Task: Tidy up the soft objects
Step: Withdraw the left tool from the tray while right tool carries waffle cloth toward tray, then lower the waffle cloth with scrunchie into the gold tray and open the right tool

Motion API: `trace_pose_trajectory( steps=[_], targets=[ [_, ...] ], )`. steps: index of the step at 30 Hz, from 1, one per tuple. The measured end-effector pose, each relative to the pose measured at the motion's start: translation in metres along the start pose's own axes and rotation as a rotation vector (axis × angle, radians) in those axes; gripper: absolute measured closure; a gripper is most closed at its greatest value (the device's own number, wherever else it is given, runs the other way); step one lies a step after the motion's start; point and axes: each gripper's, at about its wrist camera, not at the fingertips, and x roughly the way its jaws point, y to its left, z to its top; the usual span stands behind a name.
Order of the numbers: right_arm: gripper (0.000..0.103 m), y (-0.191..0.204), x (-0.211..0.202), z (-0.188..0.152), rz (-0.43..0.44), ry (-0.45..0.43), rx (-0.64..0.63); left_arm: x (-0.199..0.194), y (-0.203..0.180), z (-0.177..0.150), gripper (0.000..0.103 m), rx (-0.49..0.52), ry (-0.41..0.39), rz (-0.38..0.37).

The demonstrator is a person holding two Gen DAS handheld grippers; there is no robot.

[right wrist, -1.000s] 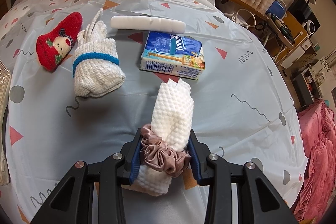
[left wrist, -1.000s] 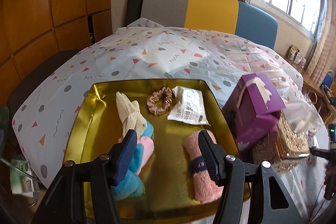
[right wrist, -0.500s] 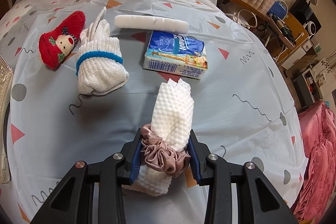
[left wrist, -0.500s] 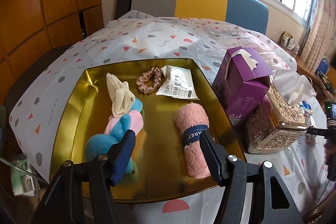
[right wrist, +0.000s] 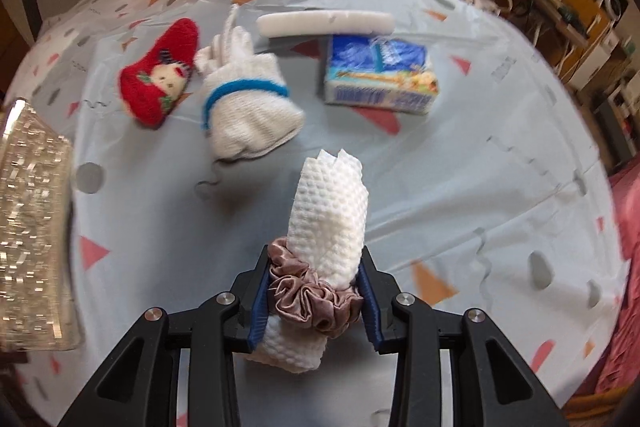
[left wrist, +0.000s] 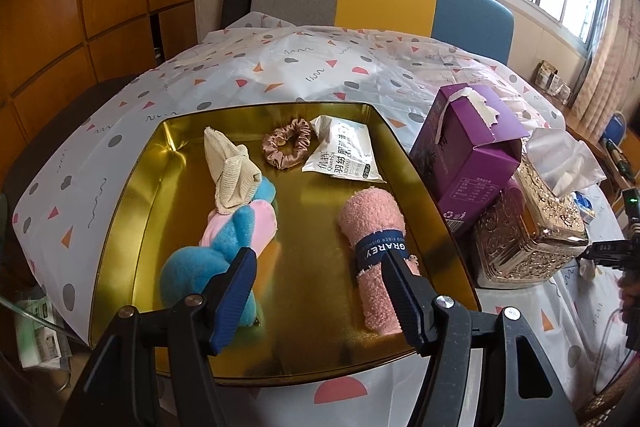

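In the left wrist view my left gripper [left wrist: 320, 291] is open and empty above the near end of a gold tray [left wrist: 132, 187]. The tray holds a blue and pink plush toy [left wrist: 224, 251], a beige sock [left wrist: 230, 171], a brown scrunchie [left wrist: 286, 143], a white packet [left wrist: 344, 155] and a rolled pink towel [left wrist: 376, 247]. In the right wrist view my right gripper [right wrist: 314, 291] is shut on a rolled white cloth [right wrist: 328, 219] bound by a brown scrunchie [right wrist: 312, 295], held above the table. A white sock with a blue band [right wrist: 248, 107] and a red Christmas sock [right wrist: 160, 83] lie beyond it.
A purple box [left wrist: 468, 147] and an ornate gold tissue box [left wrist: 528, 227] stand right of the tray; the tissue box also shows at the left of the right wrist view [right wrist: 32, 215]. A blue tissue pack [right wrist: 380, 79] and a white bar [right wrist: 324, 23] lie on the patterned tablecloth [right wrist: 480, 167].
My left gripper has drawn back from the tray, so more of it shows. My right gripper has lifted and swung with the white cloth roll; its view is now blurred.
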Motion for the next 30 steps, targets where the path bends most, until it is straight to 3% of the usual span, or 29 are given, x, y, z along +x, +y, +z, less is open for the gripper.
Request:
trace_pose_trajectory(
  steps=[3,10,12,15,20,26,30],
  targets=[
    [0.065,0.018,-0.002,-0.009,0.041,0.018,-0.016,0.002,0.003,-0.001,0.037,-0.007,0.013,-0.019],
    [0.065,0.065,-0.011,-0.041,0.034,0.004,-0.138,-0.002,0.011,-0.002,0.037,-0.020,0.004,-0.022],
    [0.066,0.065,-0.016,-0.047,0.048,-0.017,-0.110,-0.004,0.016,-0.001,0.037,-0.033,-0.004,-0.023],
    [0.067,0.059,-0.034,-0.053,0.108,-0.087,-0.051,-0.008,0.022,0.000,0.037,-0.041,-0.018,-0.014],
    [0.067,0.067,-0.084,-0.054,0.209,-0.231,-0.080,-0.012,0.034,0.000,0.037,-0.065,-0.028,0.002],
    [0.067,0.149,-0.147,-0.060,0.395,-0.369,-0.269,-0.017,0.051,0.004,0.032,-0.114,-0.048,0.038],
    [0.067,0.214,-0.160,-0.069,0.522,-0.355,-0.413,-0.021,0.064,0.005,0.032,-0.150,-0.061,0.060]
  ],
)
